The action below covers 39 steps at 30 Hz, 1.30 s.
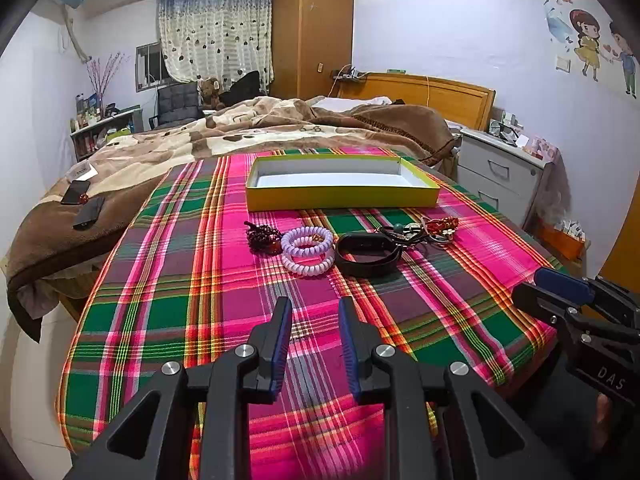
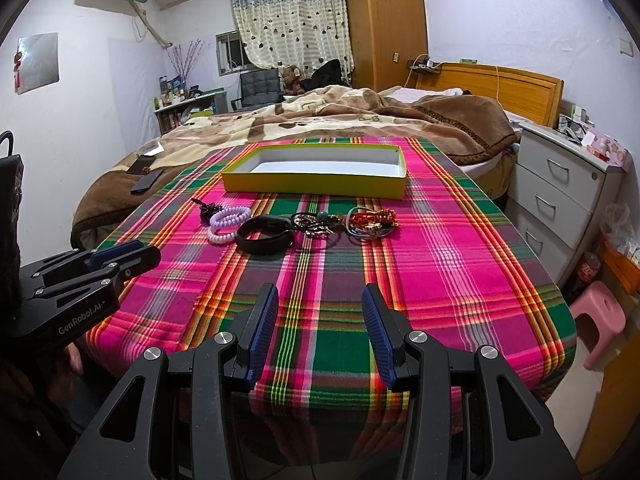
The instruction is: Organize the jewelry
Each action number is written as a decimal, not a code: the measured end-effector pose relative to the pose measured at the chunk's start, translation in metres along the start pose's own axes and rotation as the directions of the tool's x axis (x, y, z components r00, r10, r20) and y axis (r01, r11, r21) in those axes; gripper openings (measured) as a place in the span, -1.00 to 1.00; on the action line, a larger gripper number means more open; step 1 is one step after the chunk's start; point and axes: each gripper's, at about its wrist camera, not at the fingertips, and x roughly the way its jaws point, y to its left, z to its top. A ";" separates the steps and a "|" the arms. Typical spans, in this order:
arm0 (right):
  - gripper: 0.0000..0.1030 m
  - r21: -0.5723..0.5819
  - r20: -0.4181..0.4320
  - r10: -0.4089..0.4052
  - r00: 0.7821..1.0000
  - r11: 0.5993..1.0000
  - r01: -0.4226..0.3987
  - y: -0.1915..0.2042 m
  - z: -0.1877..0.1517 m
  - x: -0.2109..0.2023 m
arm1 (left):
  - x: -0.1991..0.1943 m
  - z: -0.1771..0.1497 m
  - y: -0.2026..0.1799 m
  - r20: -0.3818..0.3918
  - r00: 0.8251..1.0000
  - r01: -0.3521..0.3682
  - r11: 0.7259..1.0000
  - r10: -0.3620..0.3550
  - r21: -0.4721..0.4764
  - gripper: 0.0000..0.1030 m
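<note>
Left wrist view: left gripper (image 1: 315, 312) parted, nothing between the pads, low over the plaid cloth (image 1: 160, 300). Ahead, a row of jewelry — dark bead bracelet (image 1: 262, 236), lilac coil bands (image 1: 307, 250), black band (image 1: 368, 254), red-and-gold tangle (image 1: 436, 229) — just short of the empty yellow box (image 1: 340, 198). Right gripper's (image 1: 560, 286) blue pad visible at the edge; gap unreadable there.

Right wrist view: right gripper (image 2: 319, 304) spread wide, empty. Same row, box (image 2: 312, 188) beyond. Only here: the tangle (image 2: 370, 222) resolved into several interlaced cords. Likely trouble — lifting one strand and dragging its neighbours, or snagging the cloth; coil bands (image 2: 228, 224) liable to spring from the pads.
</note>
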 end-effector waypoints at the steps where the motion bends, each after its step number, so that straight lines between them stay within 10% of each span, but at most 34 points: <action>1: -0.14 0.001 -0.002 0.001 1.000 1.000 -0.001 -0.001 0.000 0.001 | 0.002 0.000 0.001 -0.004 1.000 0.000 1.000 0.000 -0.002 -0.55; 39: -0.14 0.179 -0.160 0.024 0.987 0.984 0.005 -0.078 0.063 0.118 | 0.135 0.066 0.044 -0.235 0.970 0.023 0.991 -0.054 -0.135 -0.55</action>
